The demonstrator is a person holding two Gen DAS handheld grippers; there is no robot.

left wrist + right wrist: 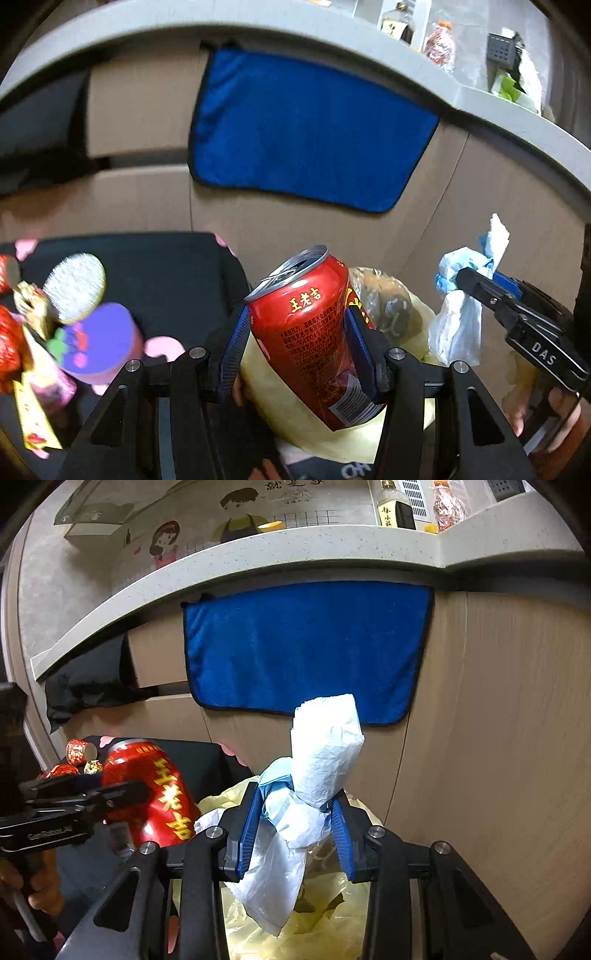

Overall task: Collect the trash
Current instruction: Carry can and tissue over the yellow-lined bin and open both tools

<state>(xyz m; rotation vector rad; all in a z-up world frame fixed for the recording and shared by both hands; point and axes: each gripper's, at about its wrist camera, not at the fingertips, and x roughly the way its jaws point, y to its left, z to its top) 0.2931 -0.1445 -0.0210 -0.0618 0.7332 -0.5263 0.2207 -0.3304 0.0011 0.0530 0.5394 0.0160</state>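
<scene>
My left gripper (299, 325) is shut on a red drink can (314, 332), tilted, held above a bin lined with a yellow bag (332, 432). The can also shows in the right wrist view (155, 794), with the left gripper (122, 794) around it. My right gripper (297, 812) is shut on a crumpled white and light blue tissue wad (314, 775), held over the same yellow bag (303, 926). In the left wrist view the right gripper (465, 284) holds the wad (461, 306) at the right.
A black surface (166, 277) at the left holds a purple cup (99, 343), red wrappers (7, 343) and a silver lid (74, 288). A blue towel (306, 129) hangs on the cabinet front under the grey counter edge (517, 122). Bottles (395, 506) stand on the counter.
</scene>
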